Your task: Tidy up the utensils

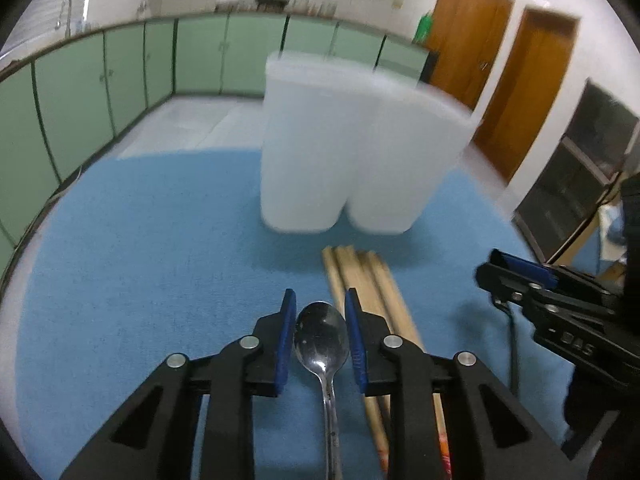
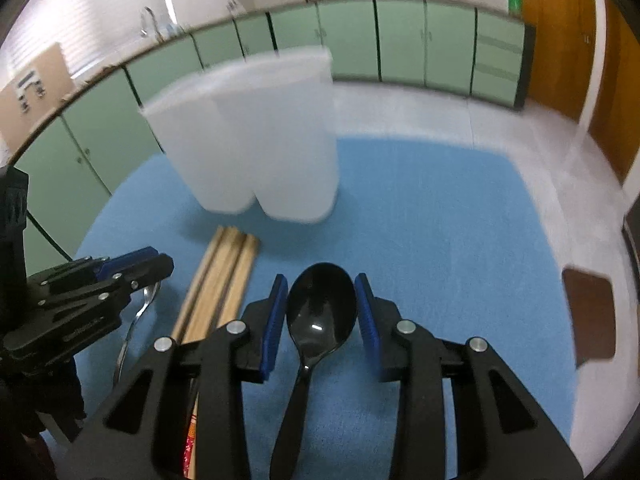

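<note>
A metal spoon (image 1: 322, 338) lies on the blue mat (image 1: 140, 260), its bowl between the open jaws of my left gripper (image 1: 320, 304). Wooden chopsticks (image 1: 360, 276) lie just right of it. A white two-compartment plastic holder (image 1: 344, 152) stands behind. In the right wrist view, a black plastic spoon (image 2: 322, 308) lies between the open jaws of my right gripper (image 2: 321, 286). The chopsticks (image 2: 228, 268) and the holder (image 2: 256, 136) show to its left, with my left gripper (image 2: 132, 266) over the metal spoon (image 2: 136, 316).
Green cabinets (image 1: 120, 80) line the far wall and wooden doors (image 1: 520, 80) stand to the right. A brown square object (image 2: 590, 316) lies on the floor beyond the mat's right edge. My right gripper (image 1: 516, 276) shows at the right of the left wrist view.
</note>
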The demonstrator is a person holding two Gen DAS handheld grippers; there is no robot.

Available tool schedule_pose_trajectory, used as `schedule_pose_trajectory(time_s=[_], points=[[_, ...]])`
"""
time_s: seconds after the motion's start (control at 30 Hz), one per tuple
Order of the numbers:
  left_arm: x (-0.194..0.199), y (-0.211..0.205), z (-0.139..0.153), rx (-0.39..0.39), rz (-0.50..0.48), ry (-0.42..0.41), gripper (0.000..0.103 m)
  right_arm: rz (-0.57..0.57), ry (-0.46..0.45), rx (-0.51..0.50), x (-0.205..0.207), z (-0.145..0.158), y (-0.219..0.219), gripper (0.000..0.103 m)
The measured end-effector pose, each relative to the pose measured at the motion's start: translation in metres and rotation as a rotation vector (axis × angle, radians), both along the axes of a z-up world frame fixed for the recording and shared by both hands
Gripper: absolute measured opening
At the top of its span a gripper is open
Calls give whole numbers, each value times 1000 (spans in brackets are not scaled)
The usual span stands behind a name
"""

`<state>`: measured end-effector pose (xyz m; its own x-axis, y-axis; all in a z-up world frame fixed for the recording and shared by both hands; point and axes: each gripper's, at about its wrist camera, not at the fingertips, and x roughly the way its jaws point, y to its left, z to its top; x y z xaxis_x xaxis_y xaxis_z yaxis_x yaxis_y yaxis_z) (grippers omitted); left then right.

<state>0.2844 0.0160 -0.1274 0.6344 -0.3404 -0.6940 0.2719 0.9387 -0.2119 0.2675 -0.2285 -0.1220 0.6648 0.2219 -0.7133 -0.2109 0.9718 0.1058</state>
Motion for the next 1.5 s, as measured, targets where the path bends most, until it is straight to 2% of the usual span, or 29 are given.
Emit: schedule_pose_trajectory(time_s=[0.1,0.2,0.23,0.33,0.43,0.53,0.57,0.6,0.63,0.67,0.83,0.93,1.2,1.5], points=[[-27,1,17,-13,-13,-127,24,21,-88,7,-11,14,1,33],[-45,6,26,-17,-9,-212,23,38,-161,12,-21,24,6,33],[-51,6,29,-17,-8,-239,21,39,-183,16,-24,28,5,33],[-62,7,38,-10,-4,-302,0,39,-230,35,-27,36,1,33],[-67,7,47,-26,-9,-332,0,49,-245,33,-24,43,-2,33],[-52,2,32,-5,-20,-270,0,53,-205,14,-22,34,3,33],[-51,2,26,-11,-17,-235,6,51,-182,9,-20,29,3,33],[-51,3,23,-13,-17,-206,13,47,-156,10,-21,22,3,33],[-50,2,17,3,-11,-165,32,44,-138,14,-22,17,3,33],[-51,0,12,28,0,-141,42,37,-117,18,-24,11,3,33],[-40,-1,-12,107,17,-18,45,9,-42,8,-26,-12,-1,33],[-39,1,-18,109,21,21,49,4,-23,0,-28,-18,-2,33],[-41,10,-13,145,62,19,60,6,-9,-4,-28,-23,-4,33],[-27,13,-22,197,50,64,60,11,5,8,-27,-25,-2,33]])
